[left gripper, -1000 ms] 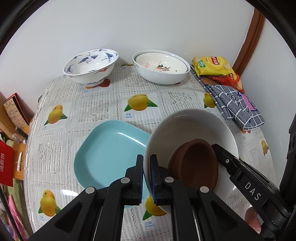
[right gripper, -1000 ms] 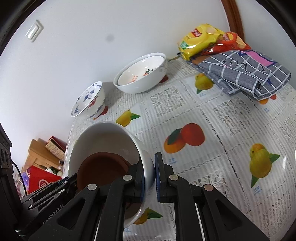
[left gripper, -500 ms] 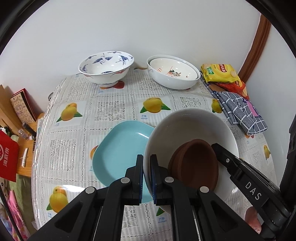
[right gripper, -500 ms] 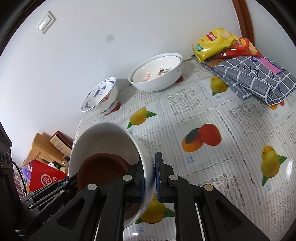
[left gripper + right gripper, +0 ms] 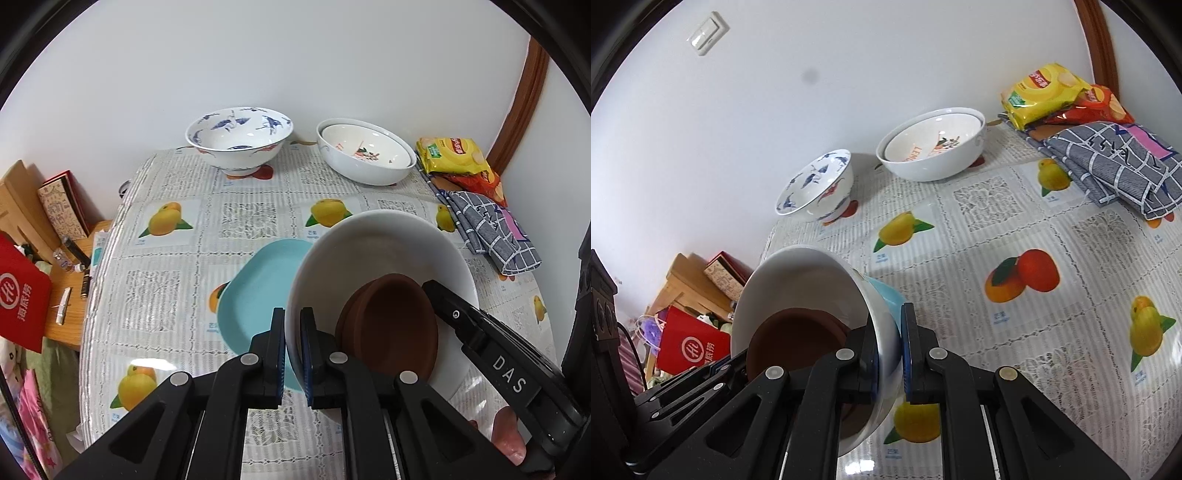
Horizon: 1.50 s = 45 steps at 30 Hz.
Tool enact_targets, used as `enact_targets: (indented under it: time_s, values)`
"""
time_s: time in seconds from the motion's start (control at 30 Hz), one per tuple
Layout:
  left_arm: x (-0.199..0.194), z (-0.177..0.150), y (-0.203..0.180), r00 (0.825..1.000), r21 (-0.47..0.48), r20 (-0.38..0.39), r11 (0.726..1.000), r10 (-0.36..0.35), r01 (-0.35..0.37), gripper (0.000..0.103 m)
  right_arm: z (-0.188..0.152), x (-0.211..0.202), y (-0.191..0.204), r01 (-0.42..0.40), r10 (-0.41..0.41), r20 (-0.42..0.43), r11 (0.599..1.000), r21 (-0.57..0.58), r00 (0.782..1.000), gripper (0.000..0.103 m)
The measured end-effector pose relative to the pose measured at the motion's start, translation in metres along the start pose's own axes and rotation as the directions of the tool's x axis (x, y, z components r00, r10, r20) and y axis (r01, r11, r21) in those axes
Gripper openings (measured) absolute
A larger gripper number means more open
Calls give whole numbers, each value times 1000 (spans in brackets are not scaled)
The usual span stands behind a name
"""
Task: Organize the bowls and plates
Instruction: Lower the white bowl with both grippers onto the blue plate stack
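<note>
Bowl (image 5: 376,251), white, holding brown dish (image 5: 391,328): left gripper (image 5: 292,350) and right gripper (image 5: 888,354) both clenching its rim, hovering over blue plate (image 5: 258,291).

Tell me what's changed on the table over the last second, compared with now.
Both claws, left and right, have carried the white bowl with the brown dish inside it up and back, so more of the table shows. The bowl now overlaps more of the blue plate. Grips are unchanged: each claw stays clamped on the rim. The patterned bowl, stacked bowls, snack bags and cloth haven't moved.
</note>
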<state>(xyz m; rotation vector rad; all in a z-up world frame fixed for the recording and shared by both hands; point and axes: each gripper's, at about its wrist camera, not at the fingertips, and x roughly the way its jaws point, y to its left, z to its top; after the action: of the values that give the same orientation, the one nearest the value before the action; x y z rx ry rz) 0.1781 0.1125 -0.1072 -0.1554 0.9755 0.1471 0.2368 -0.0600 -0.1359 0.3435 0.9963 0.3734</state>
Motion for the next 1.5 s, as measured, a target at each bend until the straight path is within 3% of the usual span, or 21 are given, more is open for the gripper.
enact_targets:
  time_s: [0.57,1.5]
  values:
    - [2,-4,16,1000,-30,-15,999,9,-10,8,-8,13,9,-33,32,-40,999,-18,999,10]
    - [21,-3,28,999,-39,-39,999,-3,1,8,-13,33,17,-10,8,-68,1000,-30,998,10]
